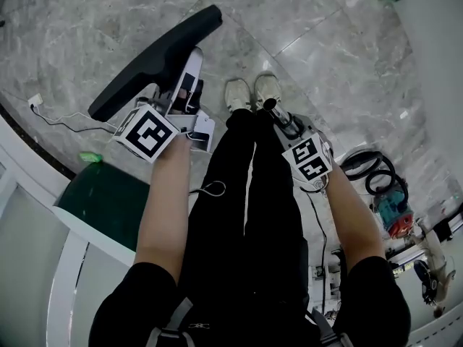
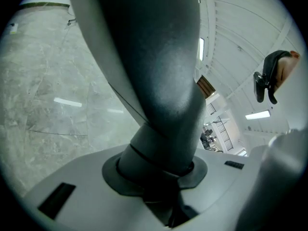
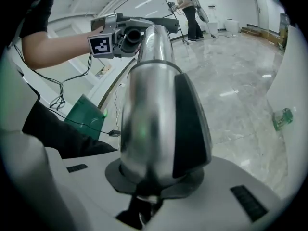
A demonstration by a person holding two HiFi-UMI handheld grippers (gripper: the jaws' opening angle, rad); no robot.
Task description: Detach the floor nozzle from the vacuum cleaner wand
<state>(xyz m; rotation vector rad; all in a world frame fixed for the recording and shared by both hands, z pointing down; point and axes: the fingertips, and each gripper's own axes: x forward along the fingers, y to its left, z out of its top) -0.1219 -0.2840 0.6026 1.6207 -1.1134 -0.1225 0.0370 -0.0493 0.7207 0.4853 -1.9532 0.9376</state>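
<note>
Left tongs (image 1: 181, 96) clamped on the neck of the floor nozzle (image 1: 155, 53); we hold it tilted, up off the floor (image 1: 325, 42). Right tongs (image 1: 278, 118) clamped on the silver wand (image 3: 159, 114), its end by our shoes (image 1: 252, 92). Nozzle and wand apart, not joined.

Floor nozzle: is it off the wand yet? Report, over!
Left tool shut on floor nozzle. Right tool shut on wand. Nozzle and wand apart. Nothing blocking.
</note>
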